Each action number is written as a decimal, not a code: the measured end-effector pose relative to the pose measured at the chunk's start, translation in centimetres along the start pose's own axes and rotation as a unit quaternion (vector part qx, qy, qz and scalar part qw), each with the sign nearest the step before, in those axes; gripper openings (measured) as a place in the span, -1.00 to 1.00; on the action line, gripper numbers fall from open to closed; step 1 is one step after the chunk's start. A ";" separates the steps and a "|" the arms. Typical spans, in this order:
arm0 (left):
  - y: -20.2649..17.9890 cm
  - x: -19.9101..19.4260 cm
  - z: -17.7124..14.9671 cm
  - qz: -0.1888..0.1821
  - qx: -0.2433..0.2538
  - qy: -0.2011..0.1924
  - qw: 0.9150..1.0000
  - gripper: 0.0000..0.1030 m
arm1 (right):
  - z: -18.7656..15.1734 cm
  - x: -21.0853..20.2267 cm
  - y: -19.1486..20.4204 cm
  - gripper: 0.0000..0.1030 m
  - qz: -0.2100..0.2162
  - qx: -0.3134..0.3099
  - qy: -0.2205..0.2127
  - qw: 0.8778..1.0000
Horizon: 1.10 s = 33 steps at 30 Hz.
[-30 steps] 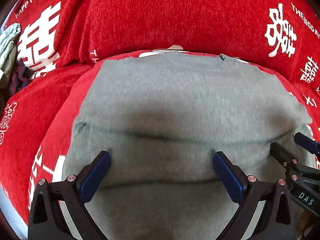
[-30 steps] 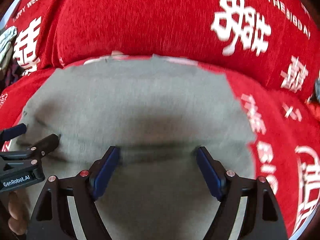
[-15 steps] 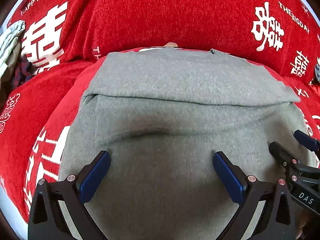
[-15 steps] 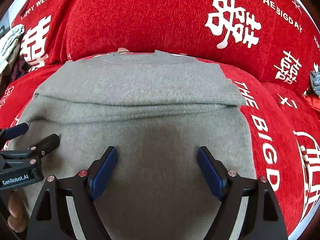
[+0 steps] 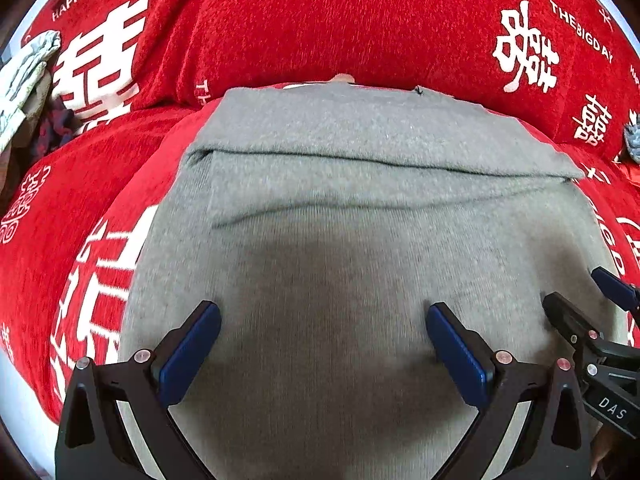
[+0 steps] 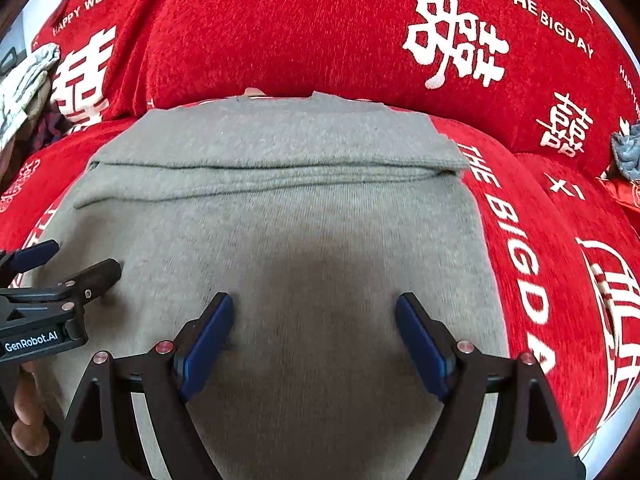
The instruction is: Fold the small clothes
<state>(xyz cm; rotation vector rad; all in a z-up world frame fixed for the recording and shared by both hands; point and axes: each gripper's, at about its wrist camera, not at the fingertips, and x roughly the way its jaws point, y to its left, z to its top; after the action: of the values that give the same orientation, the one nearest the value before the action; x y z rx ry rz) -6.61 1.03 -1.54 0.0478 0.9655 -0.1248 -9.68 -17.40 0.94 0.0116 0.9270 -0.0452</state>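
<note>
A grey knit garment [image 5: 360, 248] lies flat on the red sofa cover [image 5: 280, 20], with its far part folded over into a flap whose edge runs across it. My left gripper [image 5: 322, 312] hovers open over the near half, with only flat cloth under its blue pads. The right gripper [image 5: 576, 288] shows at that view's right edge. In the right wrist view the garment [image 6: 280, 232] fills the middle. My right gripper [image 6: 314, 300] stands open above it, holding nothing. The left gripper [image 6: 82, 256] sits at the left, also open.
The red cover [image 6: 540, 280] with white lettering lies under and behind the garment. A pile of pale clothes [image 5: 24, 80] sits at the far left. A small grey item [image 6: 626, 148] lies at the far right. A hand [image 6: 24, 420] holds the left gripper.
Both grippers have drawn back toward the near side, away from the folded flap, whose edge now lies farther from the fingers. Both stayed open, and the garment lies still.
</note>
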 end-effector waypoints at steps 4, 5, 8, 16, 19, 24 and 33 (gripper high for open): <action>0.0 -1.0 -1.6 -0.002 0.004 -0.001 1.000 1.00 | -1.5 -1.1 0.1 0.65 0.001 -0.010 -0.005 1.000; -0.1 -1.3 -2.2 -0.002 0.006 -0.002 1.000 1.00 | -2.0 -1.4 0.1 0.65 0.002 -0.012 -0.008 1.000; 0.0 -2.0 -3.6 -0.003 0.011 -0.004 1.000 1.00 | -3.4 -2.2 0.0 0.65 0.006 -0.013 -0.020 1.000; 0.2 -3.1 -5.5 -0.005 0.003 0.003 1.000 1.00 | -6.0 -3.7 0.5 0.74 0.007 -0.036 -0.028 0.999; 0.4 -3.4 -6.0 -0.011 -0.004 0.009 1.000 1.00 | -6.9 -4.3 0.6 0.76 0.004 -0.044 -0.029 0.999; -0.3 -3.9 -7.5 -0.006 0.018 0.018 1.000 1.00 | -8.2 -4.7 0.4 0.83 0.012 -0.041 -0.006 0.999; 0.6 -4.3 -8.4 -0.017 0.014 0.029 0.999 1.00 | -9.0 -5.4 0.0 0.83 0.025 -0.042 0.017 0.999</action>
<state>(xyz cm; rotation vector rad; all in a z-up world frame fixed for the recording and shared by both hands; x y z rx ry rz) -15.82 2.75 -2.83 0.0615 1.0222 -0.1702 -20.08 -16.92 -0.15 -0.0422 0.9617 0.0412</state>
